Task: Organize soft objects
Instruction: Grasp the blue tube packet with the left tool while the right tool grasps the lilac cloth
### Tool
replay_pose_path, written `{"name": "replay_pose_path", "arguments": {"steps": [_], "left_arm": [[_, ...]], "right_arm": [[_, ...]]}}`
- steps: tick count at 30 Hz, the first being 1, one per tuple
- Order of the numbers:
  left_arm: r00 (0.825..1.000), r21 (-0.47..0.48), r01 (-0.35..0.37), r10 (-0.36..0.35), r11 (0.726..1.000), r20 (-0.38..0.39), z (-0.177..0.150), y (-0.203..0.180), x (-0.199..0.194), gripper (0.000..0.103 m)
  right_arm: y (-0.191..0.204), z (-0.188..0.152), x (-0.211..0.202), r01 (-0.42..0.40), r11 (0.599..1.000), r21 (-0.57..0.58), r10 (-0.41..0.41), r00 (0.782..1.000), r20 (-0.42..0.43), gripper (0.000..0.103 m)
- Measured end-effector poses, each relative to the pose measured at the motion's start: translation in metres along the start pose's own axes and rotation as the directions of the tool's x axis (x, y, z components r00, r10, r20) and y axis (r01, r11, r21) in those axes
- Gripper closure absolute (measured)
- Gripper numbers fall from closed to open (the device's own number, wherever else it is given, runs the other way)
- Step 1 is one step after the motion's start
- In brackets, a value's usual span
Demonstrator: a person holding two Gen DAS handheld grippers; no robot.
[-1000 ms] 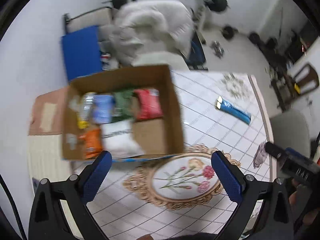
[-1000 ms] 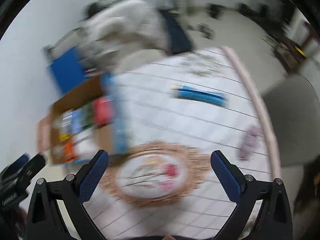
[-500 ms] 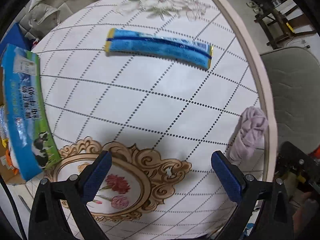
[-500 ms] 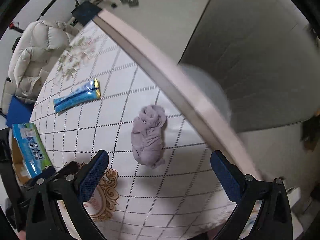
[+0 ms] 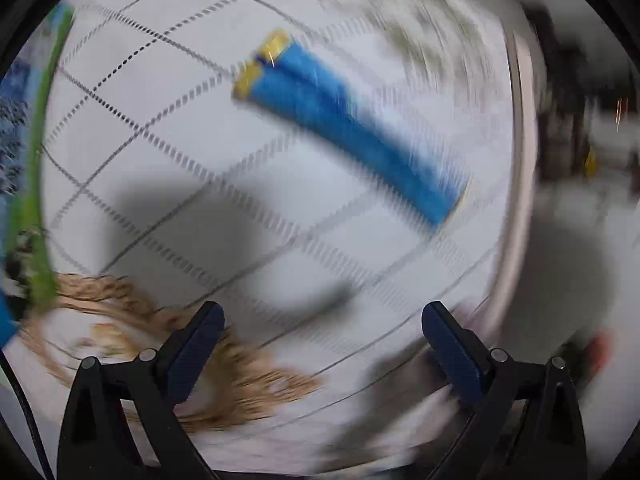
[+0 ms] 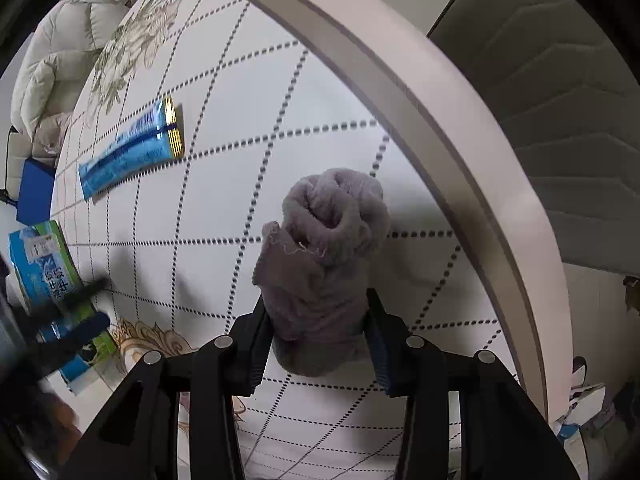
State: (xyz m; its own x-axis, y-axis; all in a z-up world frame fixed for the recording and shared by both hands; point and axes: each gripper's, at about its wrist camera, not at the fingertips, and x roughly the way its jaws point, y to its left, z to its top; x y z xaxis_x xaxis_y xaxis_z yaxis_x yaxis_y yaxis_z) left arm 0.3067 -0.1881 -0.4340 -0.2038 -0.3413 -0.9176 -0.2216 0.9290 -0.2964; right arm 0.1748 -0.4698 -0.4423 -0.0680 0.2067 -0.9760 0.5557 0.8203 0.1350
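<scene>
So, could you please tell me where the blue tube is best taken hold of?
Grip the blue tube across its narrow middle, coming straight down from above. It lies flat and long on the table, so the open left tool should straddle its width, not its length.

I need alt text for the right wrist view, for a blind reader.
The right gripper has just closed on a rolled grey cloth lying on a white table near its edge. A blue tube lies farther away.

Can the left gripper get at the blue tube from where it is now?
Probably yes. The left gripper is open and empty, and the blue tube lies flat on the table ahead of it, with nothing between. The view is blurred, so exact alignment is unclear.
</scene>
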Motion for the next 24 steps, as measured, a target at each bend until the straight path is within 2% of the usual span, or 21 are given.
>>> {"name": "replay_pose_path", "arguments": {"steps": [2, 4, 7, 9, 11, 14, 19, 21, 24], "left_arm": [[0.999, -0.072, 0.042, -0.042, 0.996, 0.000, 0.022, -0.005, -0.001, 0.004], [0.999, -0.085, 0.032, -0.033, 0.996, -0.010, 0.042, -0.020, 0.005, 0.004], [0.997, -0.044, -0.058, 0.056, 0.997, -0.046, 0.062, -0.042, 0.024, 0.006], [0.990, -0.006, -0.125, 0.125, 0.992, -0.072, 0.068, -0.054, 0.037, 0.016], [0.981, 0.036, -0.173, 0.175, 0.984, -0.084, 0.066, -0.060, 0.047, 0.018], [0.969, 0.104, -0.232, 0.239, 0.967, -0.059, 0.054, -0.060, 0.050, 0.018], [0.932, 0.194, -0.359, 0.362, 0.913, 0.017, 0.026, -0.037, 0.046, 0.018], [0.929, 0.208, -0.369, 0.368, 0.906, 0.047, 0.024, -0.036, 0.042, 0.018], [0.936, 0.230, -0.352, 0.337, 0.907, 0.101, 0.030, -0.042, 0.033, 0.018]], "right_arm": [[-0.001, 0.002, -0.001, -0.022, 1.000, 0.005, 0.022, 1.000, -0.005, 0.058], [0.001, 0.005, -0.001, -0.016, 1.000, 0.004, 0.016, 1.000, -0.001, 0.058], [0.002, 0.005, 0.003, -0.004, 1.000, 0.005, 0.004, 1.000, -0.007, 0.058], [0.005, 0.007, 0.004, -0.001, 1.000, 0.007, 0.001, 1.000, -0.011, 0.058], [0.007, 0.005, 0.004, 0.009, 1.000, -0.008, -0.009, 1.000, -0.014, 0.058], [0.013, -0.001, 0.003, 0.037, 0.999, -0.039, -0.037, 0.999, -0.012, 0.058], [0.014, -0.001, 0.001, 0.056, 0.995, -0.079, -0.057, 0.998, -0.015, 0.058], [0.013, 0.002, 0.000, 0.057, 0.995, -0.079, -0.058, 0.998, -0.009, 0.058], [0.017, 0.004, 0.003, 0.064, 0.995, -0.071, -0.065, 0.998, -0.008, 0.058]]}}
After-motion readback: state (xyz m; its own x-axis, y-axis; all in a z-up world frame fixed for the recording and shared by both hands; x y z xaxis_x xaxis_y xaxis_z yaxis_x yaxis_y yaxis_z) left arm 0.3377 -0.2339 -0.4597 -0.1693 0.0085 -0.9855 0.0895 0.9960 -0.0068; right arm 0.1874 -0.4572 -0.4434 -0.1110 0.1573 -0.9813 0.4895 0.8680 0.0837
